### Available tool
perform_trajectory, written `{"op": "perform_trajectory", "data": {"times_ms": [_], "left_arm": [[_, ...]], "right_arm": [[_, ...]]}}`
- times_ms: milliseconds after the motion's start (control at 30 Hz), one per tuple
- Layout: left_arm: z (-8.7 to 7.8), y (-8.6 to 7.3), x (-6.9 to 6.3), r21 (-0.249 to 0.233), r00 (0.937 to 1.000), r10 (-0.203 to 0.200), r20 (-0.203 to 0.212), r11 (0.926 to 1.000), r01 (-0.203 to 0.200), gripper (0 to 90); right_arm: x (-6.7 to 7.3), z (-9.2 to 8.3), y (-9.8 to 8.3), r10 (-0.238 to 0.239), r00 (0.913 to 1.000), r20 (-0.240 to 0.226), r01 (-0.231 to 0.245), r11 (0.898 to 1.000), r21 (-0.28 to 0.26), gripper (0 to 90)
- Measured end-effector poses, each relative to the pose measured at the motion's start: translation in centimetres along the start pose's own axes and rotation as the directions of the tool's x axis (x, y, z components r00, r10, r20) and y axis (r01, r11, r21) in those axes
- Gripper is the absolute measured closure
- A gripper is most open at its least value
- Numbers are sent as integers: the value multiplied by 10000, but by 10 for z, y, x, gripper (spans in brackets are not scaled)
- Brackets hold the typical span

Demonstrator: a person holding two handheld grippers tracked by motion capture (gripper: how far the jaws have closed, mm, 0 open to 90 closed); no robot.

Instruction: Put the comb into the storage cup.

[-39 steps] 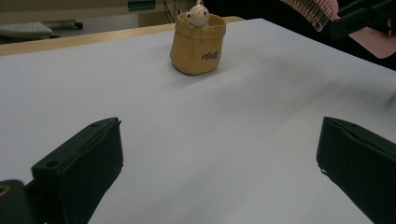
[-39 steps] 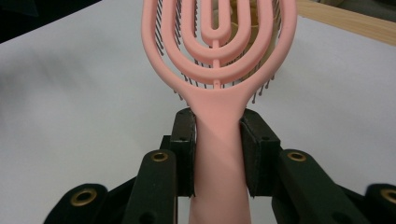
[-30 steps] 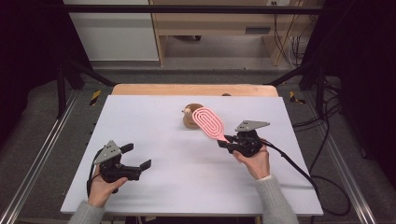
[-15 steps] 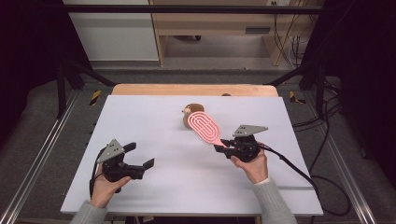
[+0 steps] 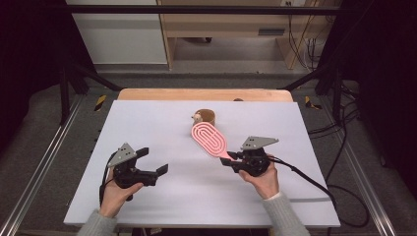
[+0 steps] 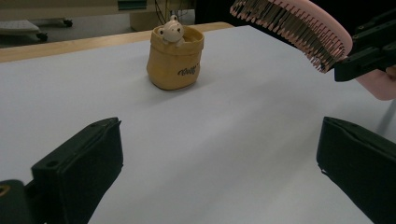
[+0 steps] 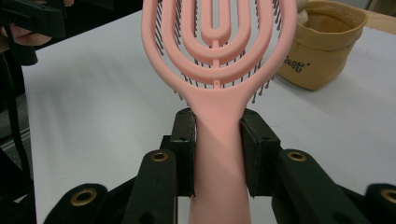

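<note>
A pink vented hairbrush [image 5: 209, 139] hangs above the white table, bristles down, head pointing toward the far left. My right gripper [image 5: 227, 159] is shut on its handle [image 7: 219, 154], the pads pressing on both sides. Behind the brush head stands a small tan pouch [image 5: 208, 117] with a little toy figure [image 6: 170, 31] sticking out of it. In the left gripper view the brush [image 6: 294, 28] shows at the upper right, above and to the right of the pouch [image 6: 175, 58]. My left gripper [image 5: 155, 162] rests low at the near left, jaws wide open with nothing between them.
The white table top [image 5: 147, 123] has a wooden strip [image 5: 206, 94] along its far edge. A black cable [image 5: 310, 182] trails from the right gripper across the near right of the table. Metal frame rails [image 5: 44, 162] run along both sides.
The right gripper has carried the brush a little to the left and nearer the front edge. The left gripper has stayed about where it was.
</note>
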State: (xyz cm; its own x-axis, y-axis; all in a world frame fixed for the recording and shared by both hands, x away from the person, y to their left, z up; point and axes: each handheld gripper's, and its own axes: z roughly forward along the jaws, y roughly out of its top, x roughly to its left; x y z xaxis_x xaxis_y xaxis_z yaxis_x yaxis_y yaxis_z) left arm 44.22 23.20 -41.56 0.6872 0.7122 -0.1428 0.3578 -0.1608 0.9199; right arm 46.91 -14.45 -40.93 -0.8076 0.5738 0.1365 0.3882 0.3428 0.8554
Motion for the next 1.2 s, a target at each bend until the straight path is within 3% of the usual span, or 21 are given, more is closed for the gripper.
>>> {"op": "perform_trajectory", "data": {"times_ms": [833, 1200], "left_arm": [[22, 24, -18, -171, 9987, 1, 510, 9999, 8, 3], [32, 29, -24, -117, 9977, -212, 637, 9997, 219, 3]], "right_arm": [[9, 2, -5, -53, 9998, -208, 49, 9998, -193, 694], [11, 2, -6, -137, 9997, -189, 132, 9995, -290, 694]]}}
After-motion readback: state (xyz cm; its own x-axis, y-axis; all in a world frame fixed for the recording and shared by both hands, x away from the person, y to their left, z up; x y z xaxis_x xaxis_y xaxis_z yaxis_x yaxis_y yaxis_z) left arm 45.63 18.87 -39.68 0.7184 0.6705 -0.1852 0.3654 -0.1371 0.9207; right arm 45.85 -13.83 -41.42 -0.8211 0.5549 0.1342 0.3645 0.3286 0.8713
